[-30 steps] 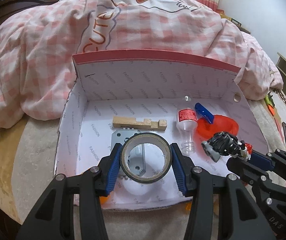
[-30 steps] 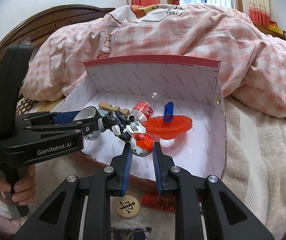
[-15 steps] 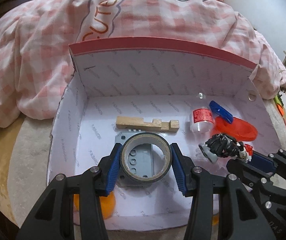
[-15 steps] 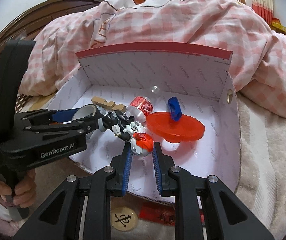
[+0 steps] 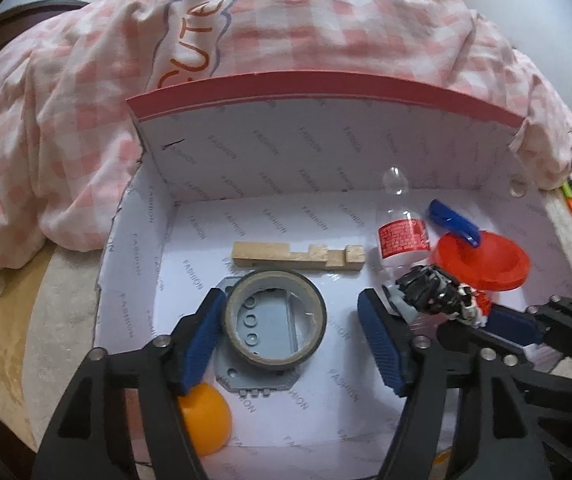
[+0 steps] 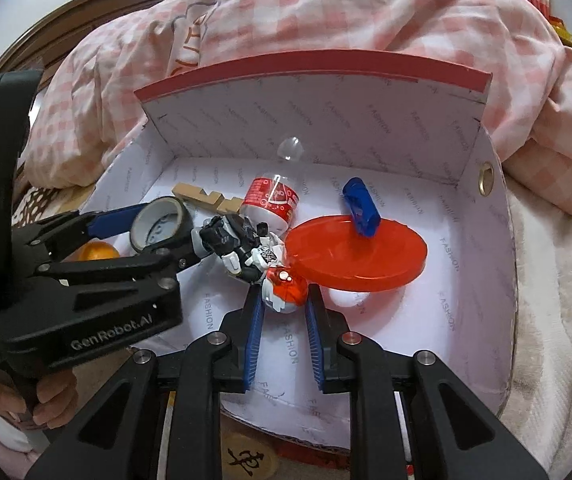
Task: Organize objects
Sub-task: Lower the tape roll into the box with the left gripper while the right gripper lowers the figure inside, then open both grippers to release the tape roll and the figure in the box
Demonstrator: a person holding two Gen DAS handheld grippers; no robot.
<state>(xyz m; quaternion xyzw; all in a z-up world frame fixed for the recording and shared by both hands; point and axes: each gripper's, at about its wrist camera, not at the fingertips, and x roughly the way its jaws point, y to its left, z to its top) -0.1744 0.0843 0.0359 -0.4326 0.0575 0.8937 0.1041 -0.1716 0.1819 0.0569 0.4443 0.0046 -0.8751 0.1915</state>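
Observation:
A roll of brown tape (image 5: 275, 318) sits over a grey toothed plate (image 5: 261, 376) on the floor of the white-lined, red-rimmed box (image 5: 326, 84). My left gripper (image 5: 290, 312) straddles the roll and its jaws are opening. The right pad stands clear of the roll and the left pad is close against it. My right gripper (image 6: 283, 308) is shut on the red end of a black, white and red toy robot (image 6: 245, 244), held low over the box floor. The toy (image 5: 434, 296) hangs just right of the left gripper (image 6: 157, 236).
In the box lie a notched wooden block (image 5: 298, 256), a small clear bottle with a red label (image 5: 402, 236), a red disc with a blue handle (image 6: 358, 256) and an orange ball (image 5: 205, 420). A pink checked quilt (image 5: 85, 120) rises behind. A wooden chess piece (image 6: 245, 464) lies outside the front wall.
The left jaws have spread away from the tape roll, which now sits lower over the grey plate. Both grippers have sunk further into the box. The orange ball has come into view.

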